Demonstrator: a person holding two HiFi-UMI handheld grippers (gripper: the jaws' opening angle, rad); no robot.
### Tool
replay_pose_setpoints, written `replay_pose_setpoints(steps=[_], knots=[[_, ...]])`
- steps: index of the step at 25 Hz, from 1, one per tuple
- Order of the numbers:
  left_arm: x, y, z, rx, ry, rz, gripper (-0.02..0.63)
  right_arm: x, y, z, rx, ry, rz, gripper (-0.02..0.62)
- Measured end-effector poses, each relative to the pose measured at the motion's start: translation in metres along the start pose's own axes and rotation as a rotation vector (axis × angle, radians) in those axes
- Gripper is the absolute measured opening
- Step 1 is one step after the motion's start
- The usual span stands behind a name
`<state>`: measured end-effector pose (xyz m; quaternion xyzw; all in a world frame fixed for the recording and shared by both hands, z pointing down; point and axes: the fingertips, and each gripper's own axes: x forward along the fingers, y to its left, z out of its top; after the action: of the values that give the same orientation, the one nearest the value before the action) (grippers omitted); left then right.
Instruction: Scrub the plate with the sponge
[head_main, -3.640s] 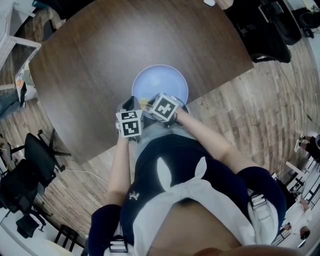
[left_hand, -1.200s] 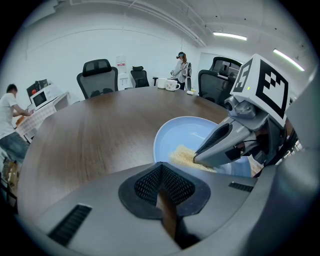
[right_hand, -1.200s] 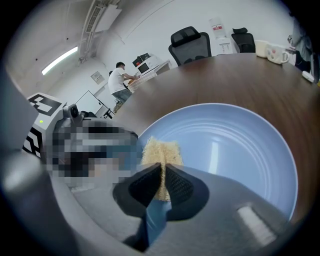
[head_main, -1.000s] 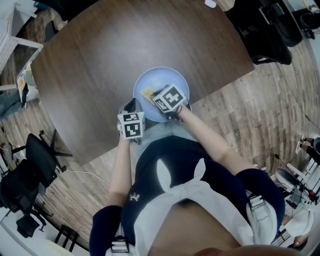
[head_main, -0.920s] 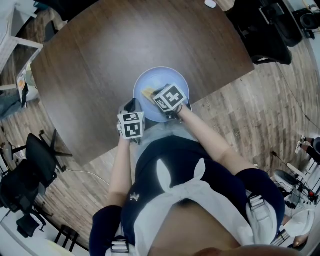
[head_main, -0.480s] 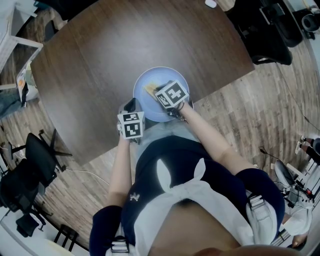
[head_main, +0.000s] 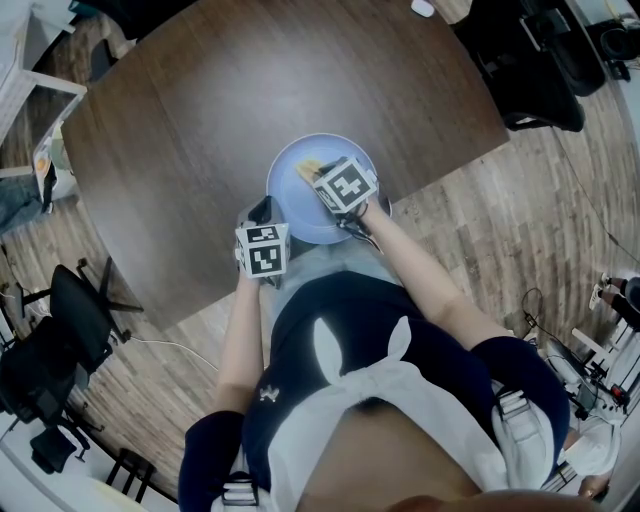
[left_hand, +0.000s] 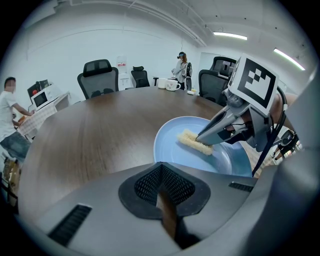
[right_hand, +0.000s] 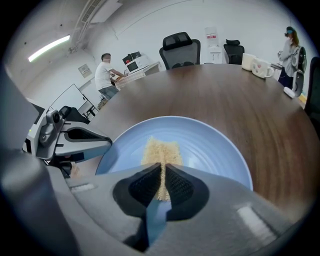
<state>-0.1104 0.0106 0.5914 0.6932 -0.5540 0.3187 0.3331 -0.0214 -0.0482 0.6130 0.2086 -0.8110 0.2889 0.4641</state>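
Sponge (right_hand: 160, 150), pinched in the right claw (right_hand: 162, 170), had slid from the plate's (head_main: 290, 215) near rim toward its middle: scrubbing was underway. Meanwhile the left claw (left_hand: 161, 192) stayed closed and empty beside the plate's rim.

One table (head_main: 200, 100) bears one plate (head_main: 295, 205), and one sponge (right_hand: 161, 147) lies in it. There are two grippers, the left gripper (right_hand: 102, 142) and the right gripper (left_hand: 202, 140), with one cube (head_main: 262, 248) on each. Two mugs stand at the far edge: a mug (right_hand: 248, 60) and a second mug (right_hand: 263, 67). Besides the holder, two people show: a person (right_hand: 106, 75) and another person (right_hand: 291, 47). At least three chairs show: a chair (left_hand: 97, 77), a second chair (left_hand: 140, 77), a third chair (left_hand: 220, 70).
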Motion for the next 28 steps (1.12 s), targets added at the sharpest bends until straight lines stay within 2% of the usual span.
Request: replay_pose_setpoints(steps=[11,28], knots=[[0.000,0.001,0.000,-0.003,-0.001,0.000,0.003,-0.005,-0.015,0.001,0.003,0.000,-0.045,0.025],[0.001,0.000,0.001,-0.004,-0.001,0.006,0.003,-0.020,-0.046,0.003,-0.066,0.015,-0.189,0.025]])
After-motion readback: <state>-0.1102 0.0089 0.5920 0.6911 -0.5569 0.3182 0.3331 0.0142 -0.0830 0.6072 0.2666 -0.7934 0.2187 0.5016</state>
